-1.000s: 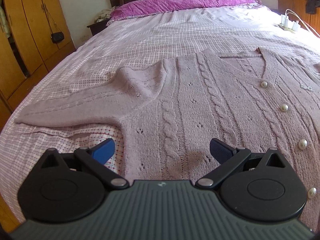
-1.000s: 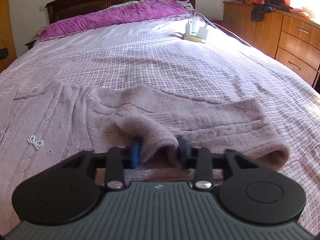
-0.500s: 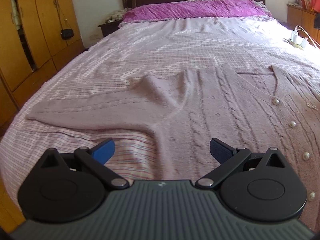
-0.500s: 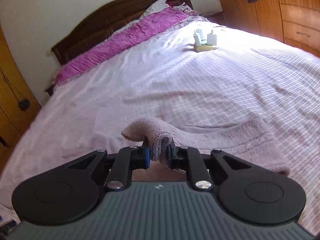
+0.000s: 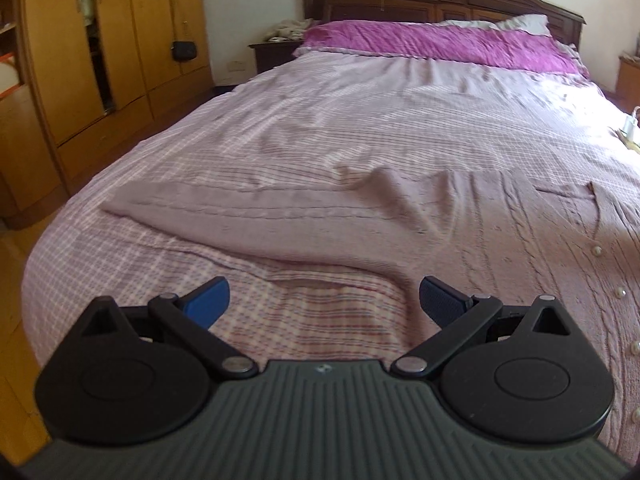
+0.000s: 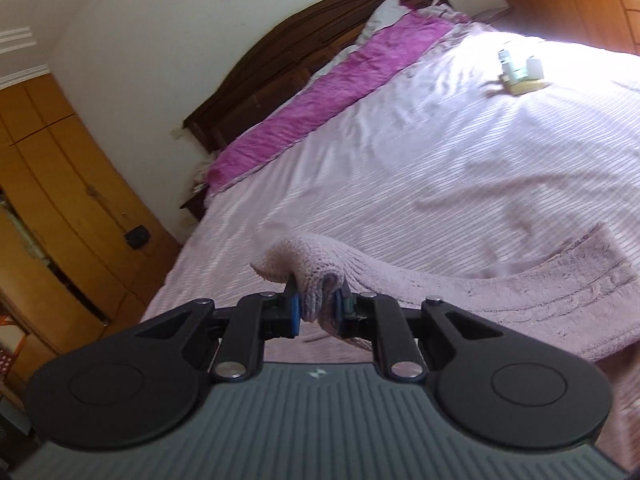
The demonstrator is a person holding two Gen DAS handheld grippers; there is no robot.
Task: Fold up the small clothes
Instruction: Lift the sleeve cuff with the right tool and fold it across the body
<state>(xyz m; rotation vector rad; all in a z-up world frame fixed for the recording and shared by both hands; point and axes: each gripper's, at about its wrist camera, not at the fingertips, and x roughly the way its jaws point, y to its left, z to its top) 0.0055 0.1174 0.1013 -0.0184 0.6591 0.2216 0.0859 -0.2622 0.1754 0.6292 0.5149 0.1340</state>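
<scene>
A dusty-pink cable-knit cardigan with pearl buttons lies spread across the foot half of the bed, its front buttoned and one sleeve stretched out flat toward the bed's left edge. The right tongs are pinched tight on a bunch of the other sleeve, lifting it off the checked lilac bedspread, presumably to carry it across the body for the first fold. The left tongs hang spread wide and empty above the foot edge, beside the hem and just short of the flat sleeve (probably next in line). The bedspread is soft and rumpled, so the knit may drag and bunch. Magenta pillows sit against a dark wooden headboard, a small power strip with chargers lies near the right edge, and a honey-coloured wooden wardrobe stands along the left wall.
</scene>
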